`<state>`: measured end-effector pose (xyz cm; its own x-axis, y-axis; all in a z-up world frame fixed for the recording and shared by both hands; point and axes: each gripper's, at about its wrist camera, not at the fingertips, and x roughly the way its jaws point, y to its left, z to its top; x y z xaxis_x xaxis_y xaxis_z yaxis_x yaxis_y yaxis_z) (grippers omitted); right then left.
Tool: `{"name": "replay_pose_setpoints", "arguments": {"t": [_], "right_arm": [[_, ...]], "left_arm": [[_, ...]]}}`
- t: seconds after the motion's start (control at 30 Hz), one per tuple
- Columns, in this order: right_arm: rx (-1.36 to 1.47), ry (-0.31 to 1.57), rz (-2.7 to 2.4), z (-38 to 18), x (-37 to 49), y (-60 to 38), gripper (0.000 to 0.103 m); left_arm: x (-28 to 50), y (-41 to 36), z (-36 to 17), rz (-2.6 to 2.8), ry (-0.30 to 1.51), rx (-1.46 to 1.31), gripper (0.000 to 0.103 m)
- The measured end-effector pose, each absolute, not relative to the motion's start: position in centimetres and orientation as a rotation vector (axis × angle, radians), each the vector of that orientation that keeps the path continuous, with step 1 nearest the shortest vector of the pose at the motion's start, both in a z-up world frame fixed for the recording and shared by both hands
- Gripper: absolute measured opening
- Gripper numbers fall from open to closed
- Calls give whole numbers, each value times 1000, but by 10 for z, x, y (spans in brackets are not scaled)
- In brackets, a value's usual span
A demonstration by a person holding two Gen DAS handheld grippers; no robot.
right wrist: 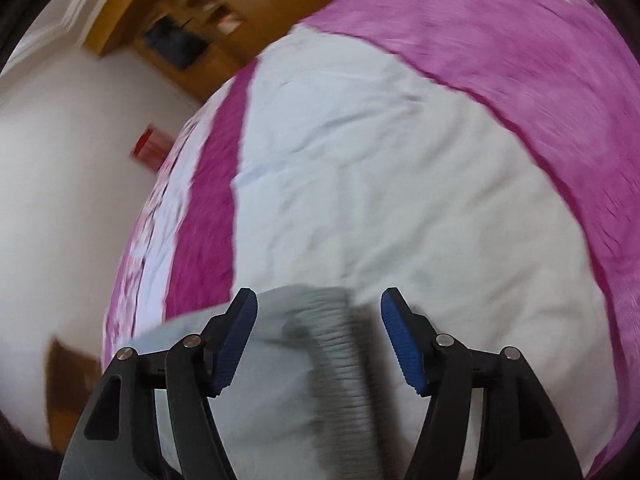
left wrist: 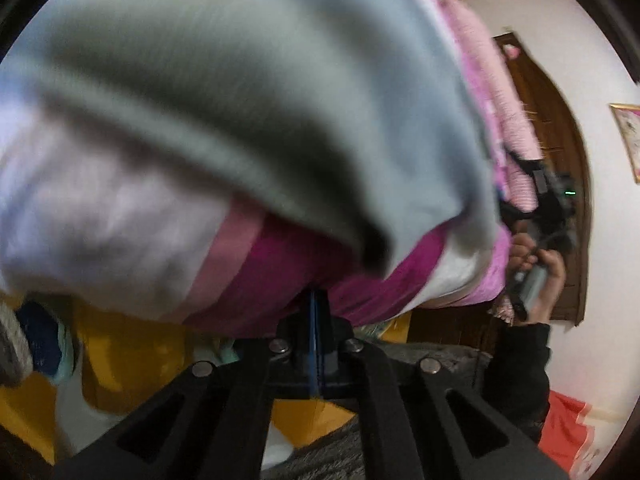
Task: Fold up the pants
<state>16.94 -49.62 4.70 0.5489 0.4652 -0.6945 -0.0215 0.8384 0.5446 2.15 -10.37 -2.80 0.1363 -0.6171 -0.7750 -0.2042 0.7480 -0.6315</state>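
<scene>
The light grey-blue pants [left wrist: 240,100] bulge blurred across the upper left wrist view, over the magenta and white bed cover [left wrist: 280,272]. My left gripper [left wrist: 316,300] is shut, its blue pads together and its tips at the cover's edge under the pants; whether cloth is pinched I cannot tell. In the right wrist view the pants [right wrist: 272,380] lie on the white part of the bed cover [right wrist: 380,180]. Their ribbed grey band [right wrist: 340,344] lies between the spread fingers of my right gripper [right wrist: 319,294], which is open and not touching it.
A person's hand [left wrist: 548,276] in a dark sleeve holds a grey handle at the right. Pink garments [left wrist: 492,92] are piled behind the pants, before a brown wooden door [left wrist: 556,140]. A wooden shelf unit [right wrist: 180,12] stands by the white wall. Yellow fabric [left wrist: 120,360] lies below the bed edge.
</scene>
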Motion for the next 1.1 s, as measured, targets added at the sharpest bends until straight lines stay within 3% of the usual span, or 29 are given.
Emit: {"name": "replay_pose_setpoints", "arguments": {"t": [0.07, 0.1, 0.2, 0.27, 0.3, 0.43, 0.5, 0.57, 0.8, 0.87, 0.93, 1.0, 1.1], "right_arm": [[427, 956, 296, 44, 173, -480, 49], [412, 955, 286, 41, 174, -477, 23], [551, 907, 250, 33, 178, -493, 22], [604, 861, 222, 33, 179, -505, 22], [616, 855, 222, 34, 179, -506, 22], [529, 844, 197, 41, 179, -496, 22], [529, 845, 195, 41, 179, -497, 22], [555, 852, 200, 39, 179, -501, 22], [376, 835, 140, 52, 172, -480, 24], [259, 809, 78, 63, 165, -467, 33], [120, 792, -46, 74, 154, -452, 50], [23, 746, -81, 88, 132, -431, 51], [12, 726, 141, 106, 89, -379, 51]], "left_arm": [[25, -108, -37, -327, 1476, -729, 0], [23, -104, -41, -321, 1494, -736, 0], [24, -104, -33, -349, 1473, -765, 4], [24, -102, -19, -388, 1395, -788, 35], [25, -102, -9, -419, 1341, -797, 42], [28, -108, 6, -518, 1247, -830, 45], [29, -108, 5, -500, 1233, -825, 44], [34, -104, -2, -470, 1225, -837, 6], [21, -107, 10, -530, 1183, -837, 6], [19, -114, 3, -520, 1262, -806, 5], [19, -109, -7, -507, 1306, -843, 4], [20, -108, -22, -489, 1395, -880, 0], [14, -98, -44, -382, 1531, -908, 3]]}}
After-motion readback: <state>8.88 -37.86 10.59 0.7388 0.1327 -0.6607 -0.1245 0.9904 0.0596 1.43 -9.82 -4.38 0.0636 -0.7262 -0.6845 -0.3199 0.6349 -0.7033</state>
